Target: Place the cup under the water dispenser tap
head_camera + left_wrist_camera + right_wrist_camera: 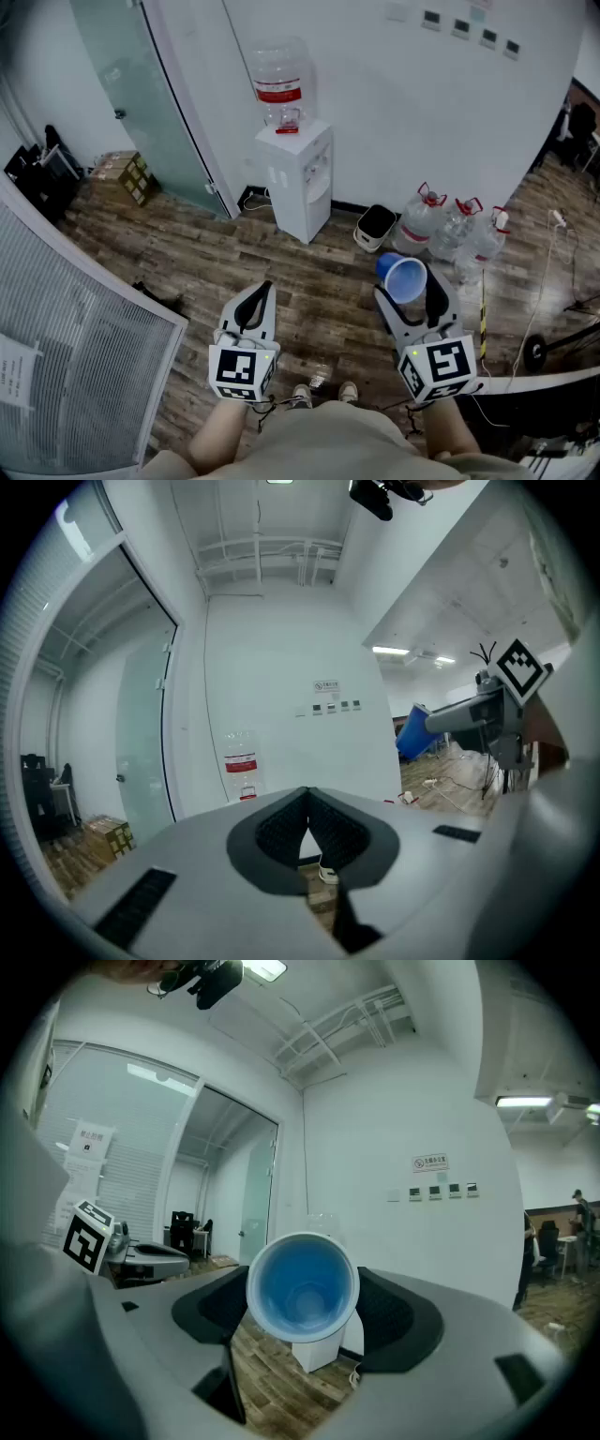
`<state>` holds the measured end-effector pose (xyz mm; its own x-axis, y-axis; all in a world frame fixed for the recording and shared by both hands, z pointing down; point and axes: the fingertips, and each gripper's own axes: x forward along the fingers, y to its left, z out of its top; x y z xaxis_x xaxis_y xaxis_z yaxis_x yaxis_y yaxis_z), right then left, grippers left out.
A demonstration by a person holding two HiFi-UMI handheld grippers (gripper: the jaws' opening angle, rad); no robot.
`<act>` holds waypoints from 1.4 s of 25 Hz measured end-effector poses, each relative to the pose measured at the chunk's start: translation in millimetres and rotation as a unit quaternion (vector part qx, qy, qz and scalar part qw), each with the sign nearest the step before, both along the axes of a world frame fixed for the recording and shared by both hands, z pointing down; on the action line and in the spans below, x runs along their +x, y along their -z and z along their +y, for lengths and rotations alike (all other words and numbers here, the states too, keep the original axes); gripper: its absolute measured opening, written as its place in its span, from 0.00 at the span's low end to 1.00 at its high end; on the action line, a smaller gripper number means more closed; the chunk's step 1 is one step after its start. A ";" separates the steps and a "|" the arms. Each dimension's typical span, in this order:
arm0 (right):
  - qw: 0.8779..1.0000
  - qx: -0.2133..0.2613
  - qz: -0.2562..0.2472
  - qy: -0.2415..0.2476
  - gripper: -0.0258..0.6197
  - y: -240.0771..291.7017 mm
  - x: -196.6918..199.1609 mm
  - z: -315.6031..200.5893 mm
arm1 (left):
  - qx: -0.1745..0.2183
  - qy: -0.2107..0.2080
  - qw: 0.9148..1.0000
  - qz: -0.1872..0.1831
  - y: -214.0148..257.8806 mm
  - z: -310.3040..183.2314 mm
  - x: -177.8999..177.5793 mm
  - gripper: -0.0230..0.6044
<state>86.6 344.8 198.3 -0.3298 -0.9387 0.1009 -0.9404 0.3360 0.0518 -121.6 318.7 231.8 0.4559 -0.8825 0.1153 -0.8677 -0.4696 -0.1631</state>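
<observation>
A blue cup (404, 278) lies on its side between the jaws of my right gripper (410, 292), its open mouth facing back toward me; the pads press on it (302, 1286). The white water dispenser (296, 178), with a clear bottle and red label on top, stands against the far wall, well ahead of both grippers. Its taps sit on the front right face (321, 170). My left gripper (253, 305) is shut with nothing in it (308, 829). In the left gripper view the dispenser bottle (241, 764) shows above the jaws, and the cup (413, 733) at the right.
Three spare water bottles (450, 231) and a small white bin (375, 226) stand right of the dispenser. A glass door (141, 94) is to its left, with cardboard boxes (125, 174) beside it. A slatted panel (75, 347) runs along my left. Cables (544, 281) trail on the wooden floor at right.
</observation>
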 end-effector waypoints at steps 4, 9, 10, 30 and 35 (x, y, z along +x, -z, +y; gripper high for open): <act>1.000 -0.024 0.004 0.001 0.61 -9.8 12.7 -3.2 | -0.001 -0.005 1.000 -0.005 -1.3 -1.9 12.6 0.04; 0.999 -0.046 0.006 0.016 0.61 -21.4 29.4 -5.3 | -0.004 -0.011 1.000 -0.012 -3.1 -3.6 34.6 0.04; 0.999 -0.050 0.008 0.020 0.61 -23.5 32.7 -5.6 | -0.005 -0.012 1.000 -0.014 -3.8 -4.1 39.5 0.04; 0.991 -0.099 0.041 0.082 0.61 -67.6 104.5 -19.5 | 0.001 0.006 0.999 -0.047 -18.0 -13.2 115.2 0.04; 0.991 -0.094 0.040 0.091 0.61 -73.2 97.8 -36.5 | 0.003 0.015 0.999 -0.042 -26.8 -26.5 107.9 0.04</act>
<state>184.4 308.3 271.5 -0.4751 -0.8267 0.3013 -0.8591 0.5099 0.0445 -13.7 292.2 258.6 0.4184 -0.8963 0.1468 -0.8645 -0.4426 -0.2383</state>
